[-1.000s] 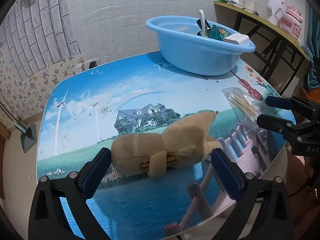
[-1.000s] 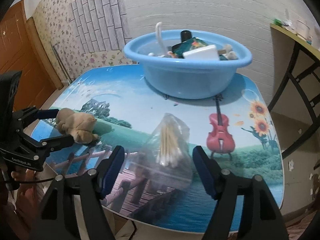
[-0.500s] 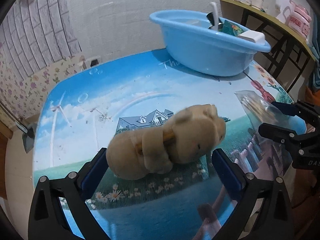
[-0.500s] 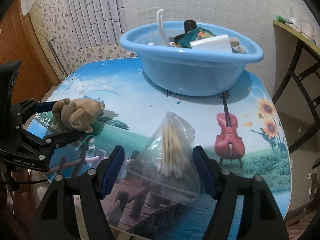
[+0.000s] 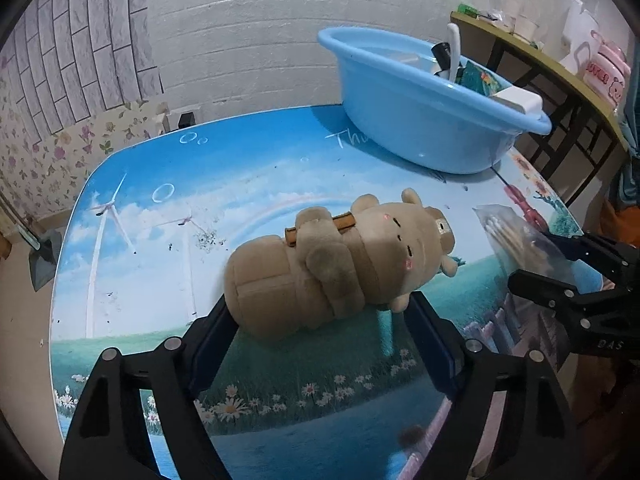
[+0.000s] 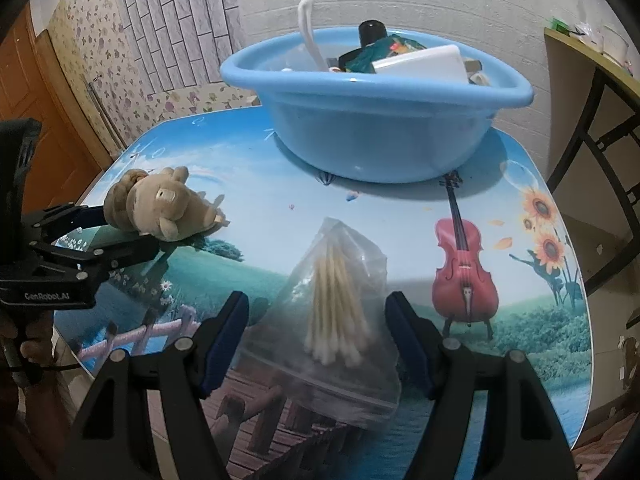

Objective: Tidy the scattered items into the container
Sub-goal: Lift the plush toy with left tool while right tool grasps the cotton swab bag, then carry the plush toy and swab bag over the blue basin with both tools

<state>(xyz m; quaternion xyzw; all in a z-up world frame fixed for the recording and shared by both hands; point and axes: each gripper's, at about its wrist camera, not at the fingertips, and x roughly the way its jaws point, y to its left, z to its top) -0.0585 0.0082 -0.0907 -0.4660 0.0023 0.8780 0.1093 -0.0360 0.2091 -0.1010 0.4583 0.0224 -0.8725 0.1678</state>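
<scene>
The tan plush toy animal (image 5: 340, 268), soft and rounded, with a small brown stick under its arm, lies on its side between the two blue-padded fingers of the left claw (image 5: 320, 344). Both pads touch it, one at the rear end and one under the head, so this claw is closed on the toy. In the right wrist view the toy (image 6: 160, 204) seems lifted a little above the table, but I cannot tell this for sure.

The clear plastic bag of cotton swabs (image 6: 336, 308) lies flat on the table between the fingers of the right claw (image 6: 316, 340). The jaws stand wide apart, and the pads are beside the bag without pressing it. In the left wrist view, the same bag (image 5: 516, 232) is at 3 o'clock from the toy, just in front of the right claw (image 5: 556, 264).

The light blue oval plastic basin (image 6: 376, 128) stands at the far side of the table, at 12 o'clock from the bag and at 1 o'clock from the toy. Inside it there are a white curved handle (image 6: 310, 32), a black bottle cap (image 6: 372, 32), a green packet (image 6: 384, 50) and a white flat box (image 6: 424, 66).

The table (image 5: 248, 184) has a glossy printed top with sky, windmills, a red violin (image 6: 464, 268) and sunflowers (image 6: 544, 224).
</scene>
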